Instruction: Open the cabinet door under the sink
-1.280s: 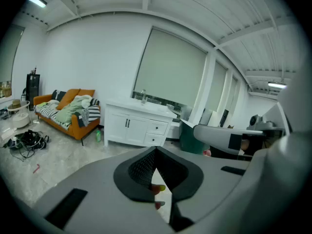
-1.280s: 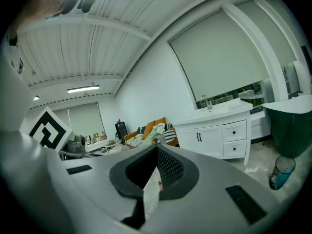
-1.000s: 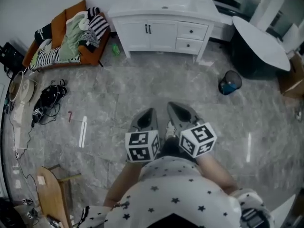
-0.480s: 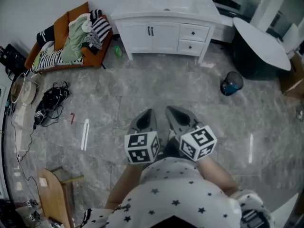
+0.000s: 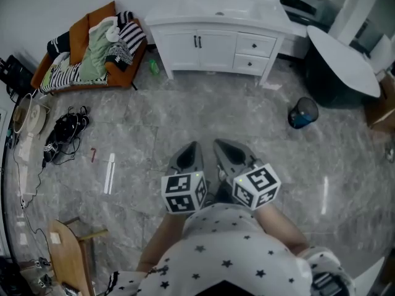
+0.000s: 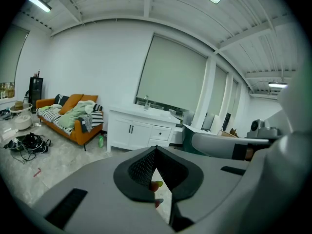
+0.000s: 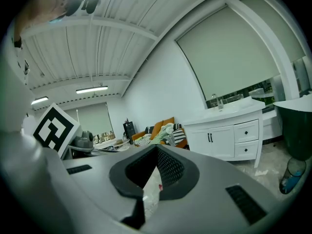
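The white vanity (image 5: 216, 39) with its sink stands against the far wall. Its two doors are closed, with dark handles (image 5: 198, 41) at their meeting edge. Two drawers (image 5: 256, 45) sit to the right of the doors. My left gripper (image 5: 192, 145) and right gripper (image 5: 221, 143) are side by side close to my body, far from the vanity across the marble floor. Both point toward it. The jaws of each meet at the tips, with nothing held. The vanity shows small in the left gripper view (image 6: 131, 130) and in the right gripper view (image 7: 222, 139).
An orange sofa (image 5: 92, 45) piled with clothes stands left of the vanity, a green bottle (image 5: 153, 66) beside it. A dark bin (image 5: 302, 113) and a round white-topped table (image 5: 342, 54) are at right. Black cables (image 5: 65, 128) and a wooden chair (image 5: 68, 251) lie left.
Both grippers have edged forward toward the vanity, still shut and side by side. The vanity sits slightly lower and further right in the head view.
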Tool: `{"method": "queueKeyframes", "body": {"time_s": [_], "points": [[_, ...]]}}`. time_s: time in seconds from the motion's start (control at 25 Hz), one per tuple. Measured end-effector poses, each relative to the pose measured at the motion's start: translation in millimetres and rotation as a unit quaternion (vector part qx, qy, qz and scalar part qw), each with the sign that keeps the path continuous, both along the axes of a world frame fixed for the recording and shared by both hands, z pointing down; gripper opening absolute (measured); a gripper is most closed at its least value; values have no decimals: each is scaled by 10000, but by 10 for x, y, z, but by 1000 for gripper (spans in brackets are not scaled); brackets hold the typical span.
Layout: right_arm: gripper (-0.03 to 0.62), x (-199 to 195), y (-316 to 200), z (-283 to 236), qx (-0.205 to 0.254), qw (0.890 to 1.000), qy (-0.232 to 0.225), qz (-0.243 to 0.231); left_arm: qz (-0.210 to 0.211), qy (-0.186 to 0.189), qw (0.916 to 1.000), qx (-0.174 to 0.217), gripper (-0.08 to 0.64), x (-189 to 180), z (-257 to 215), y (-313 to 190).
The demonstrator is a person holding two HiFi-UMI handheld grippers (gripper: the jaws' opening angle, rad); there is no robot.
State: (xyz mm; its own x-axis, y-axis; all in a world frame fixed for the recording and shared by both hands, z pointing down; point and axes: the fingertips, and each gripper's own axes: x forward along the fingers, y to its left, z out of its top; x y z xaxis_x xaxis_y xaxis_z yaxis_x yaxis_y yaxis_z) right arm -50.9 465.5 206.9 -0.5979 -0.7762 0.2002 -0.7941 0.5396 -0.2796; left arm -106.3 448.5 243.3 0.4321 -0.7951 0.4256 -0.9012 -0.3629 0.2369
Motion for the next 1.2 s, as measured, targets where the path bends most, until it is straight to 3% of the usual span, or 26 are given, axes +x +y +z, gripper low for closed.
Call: {"method": "queueKeyframes", "body": {"time_s": [0.44,1.2], "points": [[-8,84,-983,9,-48,9999,16,-146,-117,95,9998,-135,3,107,53,-929],[-8,546,-2454,-63,-4,9977,186,-654,-408,46,9991,-96,3,615,-63,-2413]]}}
